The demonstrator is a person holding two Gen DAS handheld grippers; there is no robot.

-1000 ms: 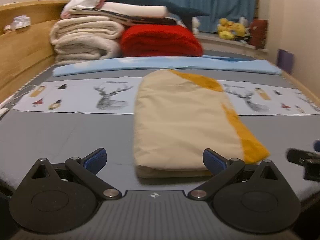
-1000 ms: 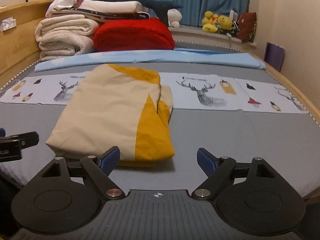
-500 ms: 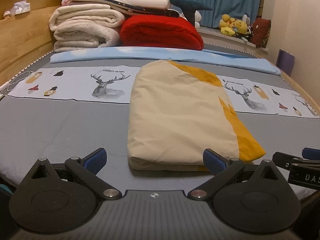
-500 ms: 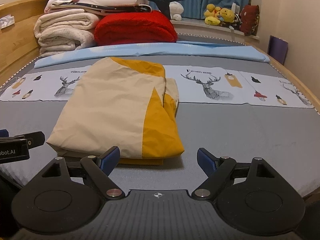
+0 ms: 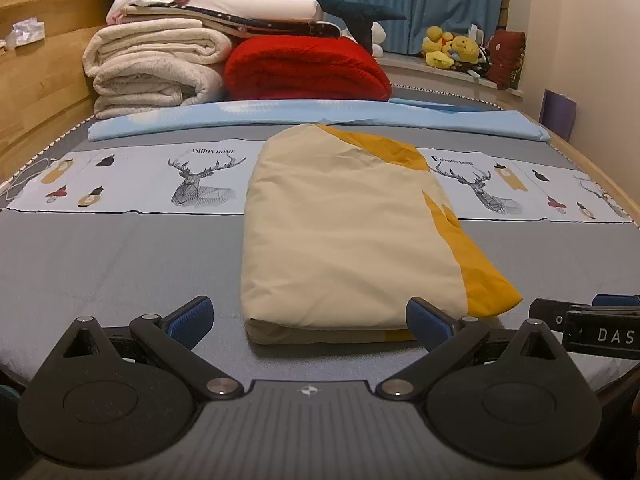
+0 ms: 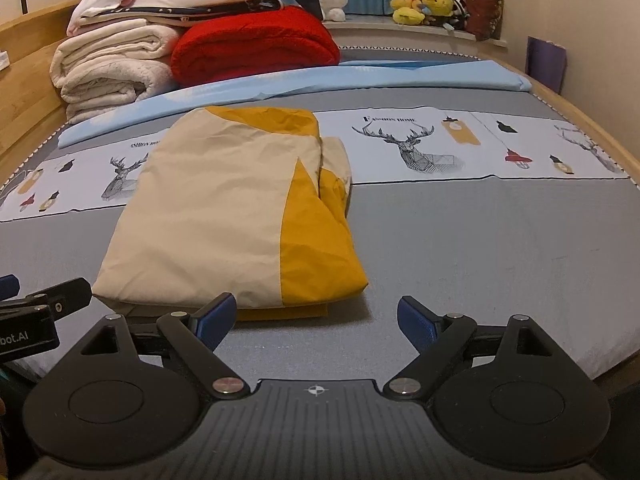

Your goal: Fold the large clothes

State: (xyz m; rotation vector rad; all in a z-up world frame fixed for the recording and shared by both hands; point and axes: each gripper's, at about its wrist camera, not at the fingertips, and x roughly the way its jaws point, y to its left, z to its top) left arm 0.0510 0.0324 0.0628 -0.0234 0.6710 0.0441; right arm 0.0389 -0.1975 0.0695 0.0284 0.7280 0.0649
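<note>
So the cream and mustard-yellow folded garment [image 5: 352,240] is lying flat on the grey bed sheet [image 5: 120,264], already looking like a tidy rectangle with a few layers stacked at the near edge. Its long axis is running away from both cameras, from the near edge of the bed toward the light blue folded sheet [image 5: 304,114] further back. The mustard panel is sitting along its right-hand side, and in the right wrist view a bit of mustard layer is poking out under the near edge.

The left gripper [image 5: 308,318] is hovering right in front of the near short edge, jaws spread wide and holding nothing, with the bundle sitting pretty much centred between the blue pads. The right gripper [image 6: 316,318] is also gaping wide and empty, but it's offset: the garment's near right corner is sitting by its left pad and most of its gap is facing bare sheet. So I'd say the left one is better lined up on the near edge, the right is only covering the mustard corner.

My guess is the folding is mostly done, maybe one more fold from the near end toward the far end, if anything.

Behind all that, a red fluffy blanket [image 5: 308,70] and a stack of cream towels [image 5: 156,64] are piled up at the back.
</note>
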